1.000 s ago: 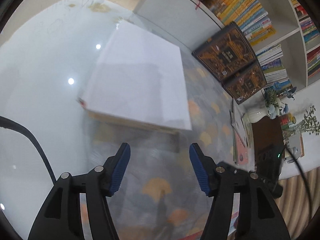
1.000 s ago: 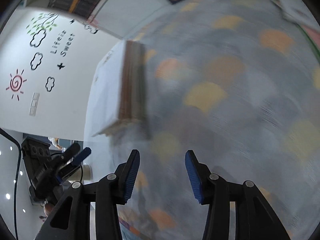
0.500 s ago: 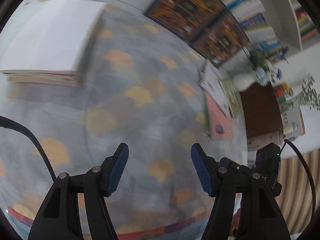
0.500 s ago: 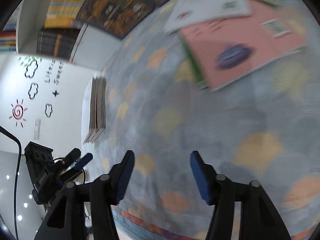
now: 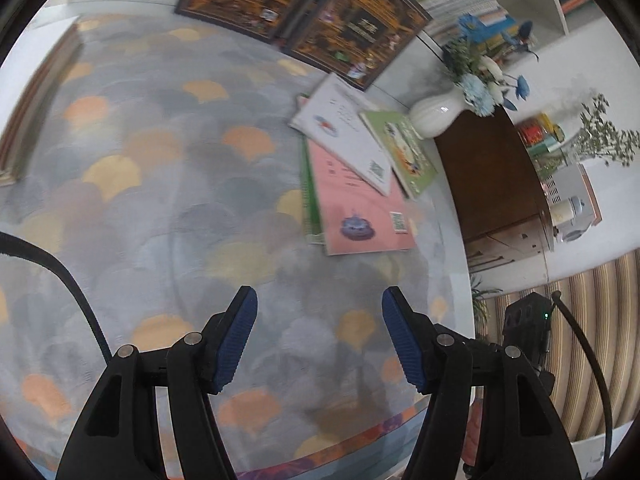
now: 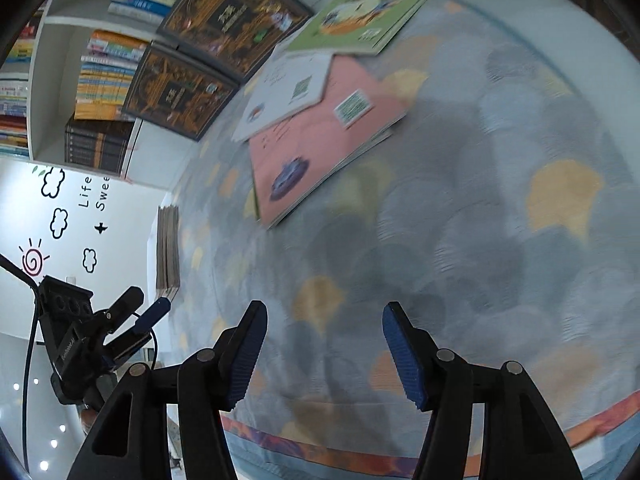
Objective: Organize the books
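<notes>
The pink book (image 5: 352, 208) lies flat on the rug (image 5: 168, 200), top of a loose pile with a white book (image 5: 344, 136) overlapping its far end and a green book (image 5: 404, 152) beside that; another green edge shows under it. These look like thin, light paperbacks, likely floppy if lifted by one corner and slick cover on cover. The near long edge of the pink book overhangs little, so pinching it at the free near corner or along the spine side seems the best hold.

Left hand-held gripper (image 5: 320, 340) and right hand-held gripper (image 6: 324, 344) both stand apart and empty; the right's jaws have just been opening. Open rug lies between them and the pile. Beyond it, close by, two dark books (image 5: 304, 12) lean on a shelf (image 6: 52, 80), and a vase (image 5: 436, 114) stands right beside the green book.
</notes>
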`<state>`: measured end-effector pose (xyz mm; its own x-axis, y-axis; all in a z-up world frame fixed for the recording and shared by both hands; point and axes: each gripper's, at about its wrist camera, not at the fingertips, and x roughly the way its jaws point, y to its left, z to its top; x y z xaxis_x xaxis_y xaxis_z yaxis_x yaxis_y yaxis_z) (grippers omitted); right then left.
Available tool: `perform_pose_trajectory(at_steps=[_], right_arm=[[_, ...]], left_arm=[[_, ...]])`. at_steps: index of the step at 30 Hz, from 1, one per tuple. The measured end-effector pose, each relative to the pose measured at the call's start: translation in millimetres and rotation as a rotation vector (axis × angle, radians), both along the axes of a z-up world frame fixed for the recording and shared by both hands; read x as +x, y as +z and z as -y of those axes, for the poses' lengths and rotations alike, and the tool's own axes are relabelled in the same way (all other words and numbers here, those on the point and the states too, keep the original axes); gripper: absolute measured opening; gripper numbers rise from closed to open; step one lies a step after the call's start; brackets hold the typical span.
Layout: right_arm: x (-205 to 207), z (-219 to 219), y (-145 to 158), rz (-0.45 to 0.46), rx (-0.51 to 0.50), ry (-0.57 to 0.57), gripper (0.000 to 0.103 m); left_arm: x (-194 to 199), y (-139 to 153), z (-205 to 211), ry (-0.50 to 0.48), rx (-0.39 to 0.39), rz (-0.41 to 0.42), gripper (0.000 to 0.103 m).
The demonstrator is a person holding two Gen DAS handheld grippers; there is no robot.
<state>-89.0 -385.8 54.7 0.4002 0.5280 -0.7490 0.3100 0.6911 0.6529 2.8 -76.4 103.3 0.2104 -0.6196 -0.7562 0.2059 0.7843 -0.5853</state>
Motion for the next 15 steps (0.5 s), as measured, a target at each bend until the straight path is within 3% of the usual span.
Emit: perform_pose_trajectory(at_steps=[7, 15], right_arm=[[24, 18, 4, 0.018, -0.022, 0.006, 0.058], [97, 3, -3, 0.048, -0.147, 0.029, 0.058]], left_arm=[[21, 4, 42, -0.052, 0.061, 0.049, 0.063], [97, 1, 71, -0.096, 0.16, 0.127, 0.063]])
